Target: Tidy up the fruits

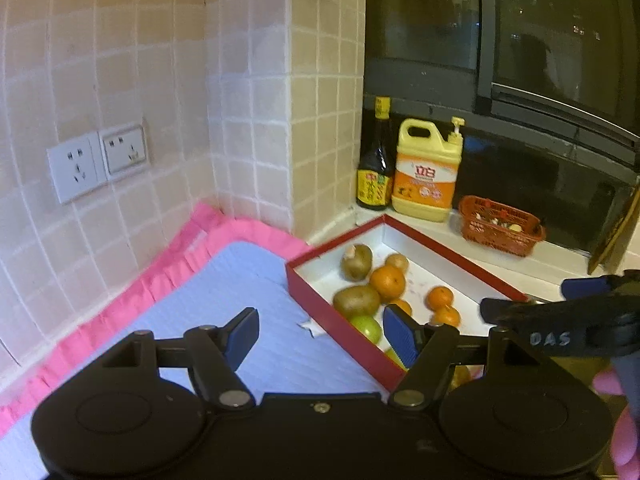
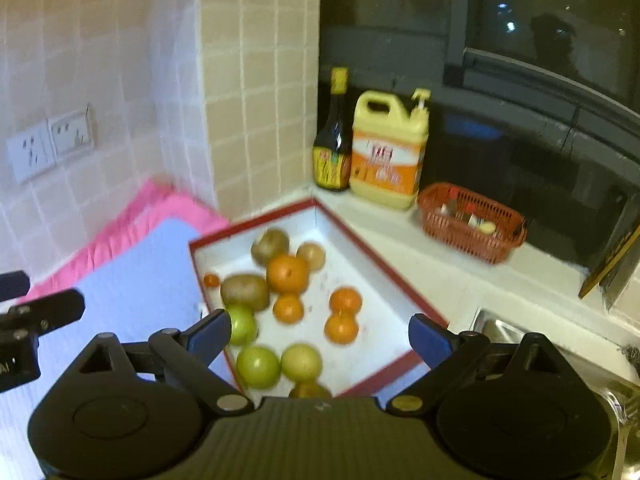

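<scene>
A shallow red box with a white inside lies on the counter and holds several fruits: oranges, brown kiwis, green apples and a yellowish pear. My right gripper hovers over the box's near end, open, with nothing between its blue pads. My left gripper is open too, above the blue mat at the box's left wall; its right pad overlaps the box. In the left wrist view the same oranges and kiwis show, and the right gripper's body enters from the right.
Behind the box stand a dark sauce bottle and a yellow detergent jug. A red basket sits on the white ledge under a dark window. A steel sink lies at the right. Tiled wall with sockets on the left; pink cloth edge.
</scene>
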{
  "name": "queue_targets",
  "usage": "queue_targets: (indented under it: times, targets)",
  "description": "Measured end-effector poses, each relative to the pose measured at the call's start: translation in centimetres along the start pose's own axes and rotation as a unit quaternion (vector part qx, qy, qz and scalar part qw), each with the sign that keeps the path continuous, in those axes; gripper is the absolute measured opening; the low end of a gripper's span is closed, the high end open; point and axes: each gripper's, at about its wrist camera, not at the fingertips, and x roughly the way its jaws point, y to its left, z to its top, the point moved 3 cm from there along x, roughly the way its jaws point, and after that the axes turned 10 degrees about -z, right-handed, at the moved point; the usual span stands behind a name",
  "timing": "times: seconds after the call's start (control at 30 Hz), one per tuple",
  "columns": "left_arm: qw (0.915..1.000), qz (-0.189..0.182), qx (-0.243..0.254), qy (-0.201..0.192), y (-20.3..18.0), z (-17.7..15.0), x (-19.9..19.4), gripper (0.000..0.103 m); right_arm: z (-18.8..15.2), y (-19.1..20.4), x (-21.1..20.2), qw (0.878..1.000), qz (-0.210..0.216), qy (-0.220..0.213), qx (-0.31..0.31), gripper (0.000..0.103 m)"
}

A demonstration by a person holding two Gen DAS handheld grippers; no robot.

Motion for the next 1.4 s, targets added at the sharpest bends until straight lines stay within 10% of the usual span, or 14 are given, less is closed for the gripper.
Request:
queue_targets:
  times: [1.4]
  targets:
    - [0.9990, 0.018, -0.022, 0.035, 0.4, -1.2, 1.9, 0.082, -0.8, 1.8, 2.7, 0.998, 0.031, 0.048, -0.008, 0.097]
